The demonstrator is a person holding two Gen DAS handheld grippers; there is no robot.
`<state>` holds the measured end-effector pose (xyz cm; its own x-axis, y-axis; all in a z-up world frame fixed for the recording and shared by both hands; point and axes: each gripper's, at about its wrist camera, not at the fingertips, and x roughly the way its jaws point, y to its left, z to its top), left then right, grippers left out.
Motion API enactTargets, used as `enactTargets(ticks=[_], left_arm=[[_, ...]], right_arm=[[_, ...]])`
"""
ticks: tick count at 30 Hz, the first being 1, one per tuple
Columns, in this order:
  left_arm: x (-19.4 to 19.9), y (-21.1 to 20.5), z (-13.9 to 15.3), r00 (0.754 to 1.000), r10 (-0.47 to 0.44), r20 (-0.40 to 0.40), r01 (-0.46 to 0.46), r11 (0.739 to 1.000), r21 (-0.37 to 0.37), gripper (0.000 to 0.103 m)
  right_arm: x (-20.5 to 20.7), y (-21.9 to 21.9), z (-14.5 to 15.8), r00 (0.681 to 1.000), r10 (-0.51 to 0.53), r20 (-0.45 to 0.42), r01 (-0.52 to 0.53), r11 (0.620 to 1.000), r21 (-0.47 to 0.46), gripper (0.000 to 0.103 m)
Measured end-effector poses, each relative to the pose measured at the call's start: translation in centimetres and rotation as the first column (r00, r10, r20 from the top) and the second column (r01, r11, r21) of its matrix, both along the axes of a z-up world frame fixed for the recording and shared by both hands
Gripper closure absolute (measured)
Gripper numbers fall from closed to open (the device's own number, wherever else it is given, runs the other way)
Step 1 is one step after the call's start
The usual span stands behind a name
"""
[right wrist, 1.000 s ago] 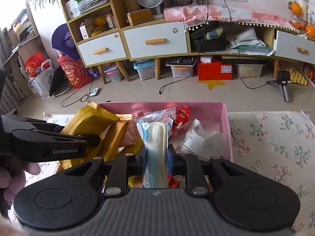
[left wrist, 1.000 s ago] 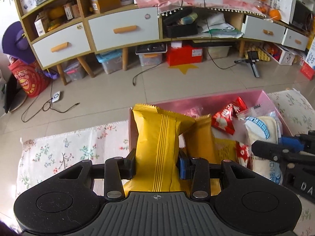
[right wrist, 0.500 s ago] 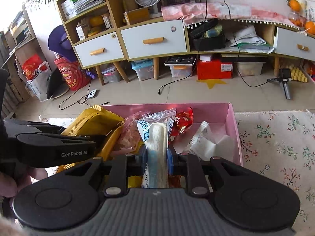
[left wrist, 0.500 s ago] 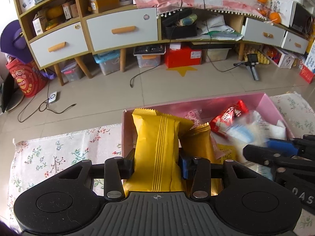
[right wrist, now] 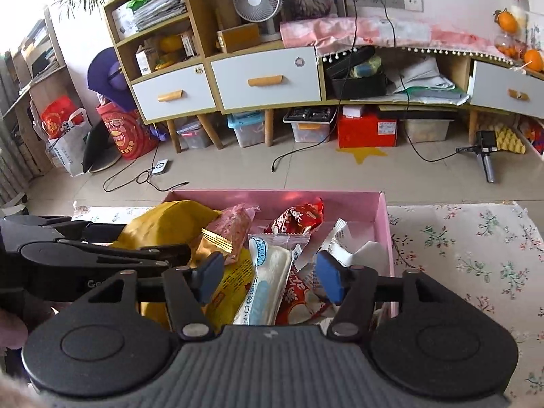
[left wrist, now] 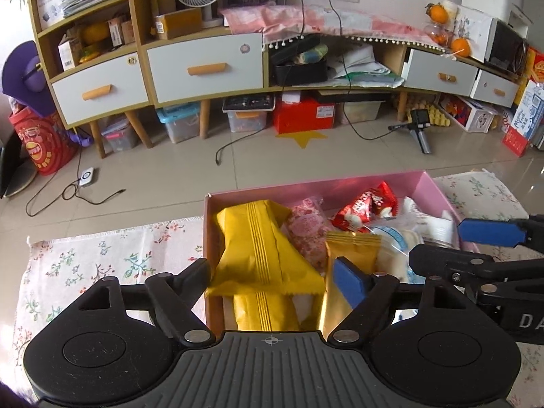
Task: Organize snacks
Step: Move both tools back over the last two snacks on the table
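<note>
Snacks fill the pink box [left wrist: 438,190] at centre frame, which sits on a floral cloth [left wrist: 102,258]. In the left wrist view, the large yellow packet [left wrist: 261,251] lies against the box's left wall, between the fingers of the left gripper [left wrist: 272,272], whose jaws have just been opening; the pads seem clear of it, though its lower edge hides the left tip. In the right wrist view, the white-and-blue packet [right wrist: 268,278] lies tilted between the spread fingers of the right gripper [right wrist: 268,277], jaws likewise just opened, nothing gripped. A red packet [right wrist: 299,219] rests behind it, near the box's far wall.
</note>
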<state>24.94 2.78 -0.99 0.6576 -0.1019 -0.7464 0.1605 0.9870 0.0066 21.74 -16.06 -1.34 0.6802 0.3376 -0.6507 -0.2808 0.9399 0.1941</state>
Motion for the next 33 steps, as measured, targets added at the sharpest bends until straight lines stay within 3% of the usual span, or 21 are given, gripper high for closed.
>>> enactTargets(ticks=[16,33], left_arm=[[-7.7,-0.8,1.8,0.999,0.024,0.027,-0.024,0.999,-0.021,0.013],[-15.1,-3.2,-1.6,1.0,-0.021,0.013,0.021,0.999,-0.041,0.009]], right_arm=[[-4.4,-2.5,1.9,1.0,0.011,0.021,-0.011,1.0,-0.01,0.016],[-9.1,-7.1,-0.9,0.999,-0.033,0.013,0.034,0.998,-0.044,0.004]])
